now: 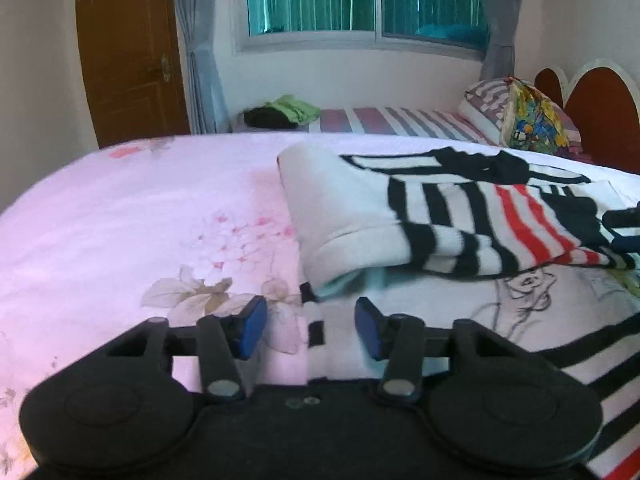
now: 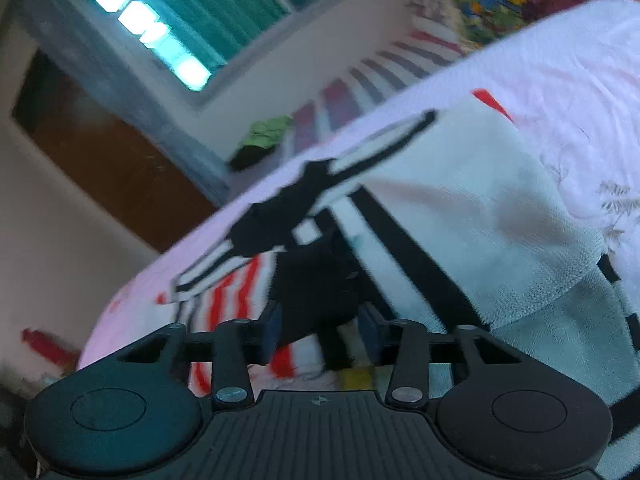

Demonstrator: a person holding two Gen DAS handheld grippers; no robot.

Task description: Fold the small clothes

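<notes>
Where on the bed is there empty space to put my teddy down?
The floral bedsheet is bare left of the striped garment, from the left gripper up to the far edge near the green clothes. The right side is crowded: the garment spreads there, with the right gripper over it.

The left gripper (image 1: 311, 328) sits level and low, its two blue-padded fingers (image 1: 252, 326) spread apart with nothing pinched between them. The right gripper (image 2: 320, 330) is rolled to one side, so its view tilts steeply; its fingers (image 2: 370, 330) also stand parted, dark cloth lying in the gap between them.
</notes>
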